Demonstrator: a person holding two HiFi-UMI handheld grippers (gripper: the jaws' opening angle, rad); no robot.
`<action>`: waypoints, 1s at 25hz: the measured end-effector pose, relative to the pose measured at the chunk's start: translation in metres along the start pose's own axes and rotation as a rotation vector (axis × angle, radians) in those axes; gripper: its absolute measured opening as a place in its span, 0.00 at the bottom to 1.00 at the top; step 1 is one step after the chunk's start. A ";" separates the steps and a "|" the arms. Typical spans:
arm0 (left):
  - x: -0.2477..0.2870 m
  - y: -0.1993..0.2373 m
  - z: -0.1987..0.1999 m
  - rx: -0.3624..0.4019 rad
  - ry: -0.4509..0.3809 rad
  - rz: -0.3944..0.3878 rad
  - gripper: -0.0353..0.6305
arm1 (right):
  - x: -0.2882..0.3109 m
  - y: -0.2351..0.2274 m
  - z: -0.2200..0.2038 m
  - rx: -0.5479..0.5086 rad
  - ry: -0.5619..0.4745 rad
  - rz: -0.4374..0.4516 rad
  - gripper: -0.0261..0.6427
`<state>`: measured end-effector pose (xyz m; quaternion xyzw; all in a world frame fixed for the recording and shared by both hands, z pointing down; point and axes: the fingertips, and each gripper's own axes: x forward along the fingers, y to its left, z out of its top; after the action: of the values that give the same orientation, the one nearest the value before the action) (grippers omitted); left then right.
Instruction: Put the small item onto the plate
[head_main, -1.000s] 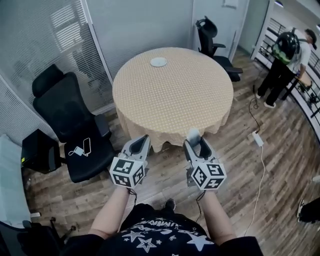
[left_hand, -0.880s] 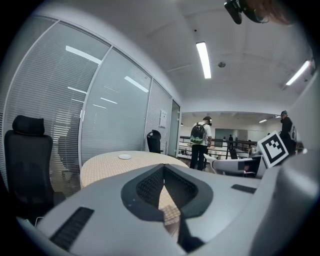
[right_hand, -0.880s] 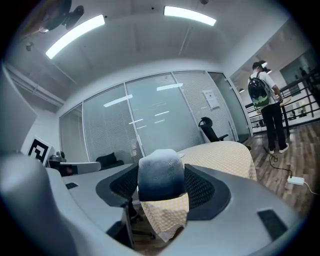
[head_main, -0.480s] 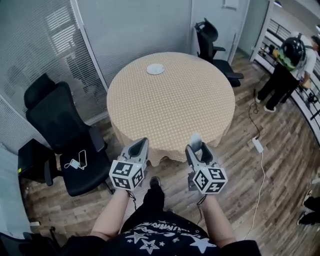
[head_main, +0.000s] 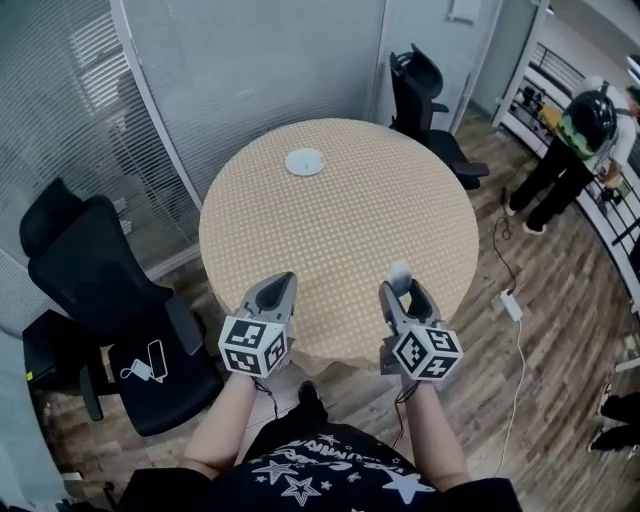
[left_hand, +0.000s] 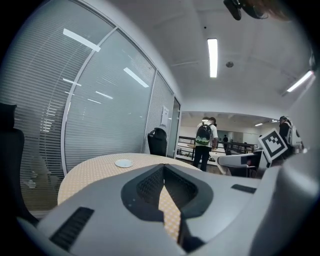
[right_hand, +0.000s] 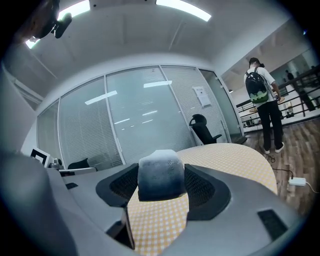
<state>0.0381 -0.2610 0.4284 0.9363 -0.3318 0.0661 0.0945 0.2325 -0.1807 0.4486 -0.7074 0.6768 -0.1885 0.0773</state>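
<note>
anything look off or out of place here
Nothing much. The plate sits flat on the cloth-covered round table, and the small item is held squarely in the right gripper. The only stray thing is a phone with its charger, lying on the seat of the black office chair.

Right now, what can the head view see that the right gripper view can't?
Only the head view shows the white plate on the far side of the table, and the phone lying on a black chair. Only the right gripper view shows the ceiling lights and, close up, how the right tool squeezes the small item between its jaws. Both views show the round table, that small item, and the person with a backpack.
</note>
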 end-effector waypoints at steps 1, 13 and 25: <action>0.006 0.010 0.003 -0.004 -0.002 0.001 0.06 | 0.011 -0.002 0.004 0.002 -0.004 -0.009 0.48; 0.063 0.093 0.026 -0.026 -0.029 0.049 0.06 | 0.091 -0.032 0.056 -0.049 -0.013 0.011 0.48; 0.142 0.130 0.049 -0.025 0.017 0.148 0.06 | 0.232 -0.057 0.066 -0.045 0.093 0.162 0.48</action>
<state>0.0682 -0.4570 0.4242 0.9073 -0.4001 0.0769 0.1038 0.3133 -0.4148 0.4469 -0.6426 0.7385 -0.1990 0.0451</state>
